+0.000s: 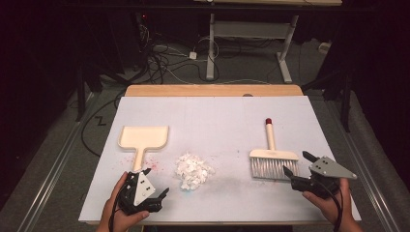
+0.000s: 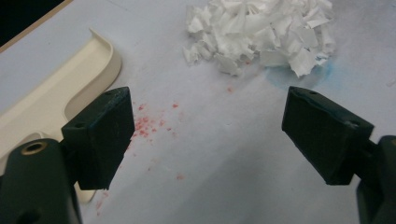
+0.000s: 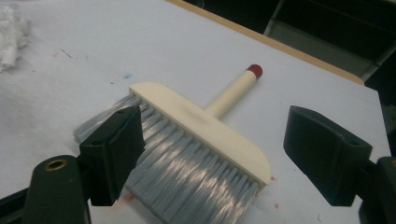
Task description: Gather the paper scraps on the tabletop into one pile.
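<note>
Two black two-jaw grippers sit at the near edge of the white table covering, each held in a person's hand coming in from below. On the left, the left gripper hovers low with its jaws spread wide and nothing between them; in the left gripper view they frame bare covering dotted with small red specks. On the right, the right gripper points toward the grey bristles of the cream hand brush, its jaws standing wide apart and closed on nothing; in the right gripper view the brush lies across the gap between them, bristles toward the camera, one black pad overlapping the bristle edge, though whether it touches I cannot tell. Between the two grippers and a little farther in lies a loose heap of torn white paper scraps. Beyond the left gripper rests a cream plastic dustpan, flat on the covering, its handle pointing back toward that gripper. The brush's cream handle runs away from the person and ends in a red tip. A strip of bare wooden tabletop shows past the covering's far edge.
</note>
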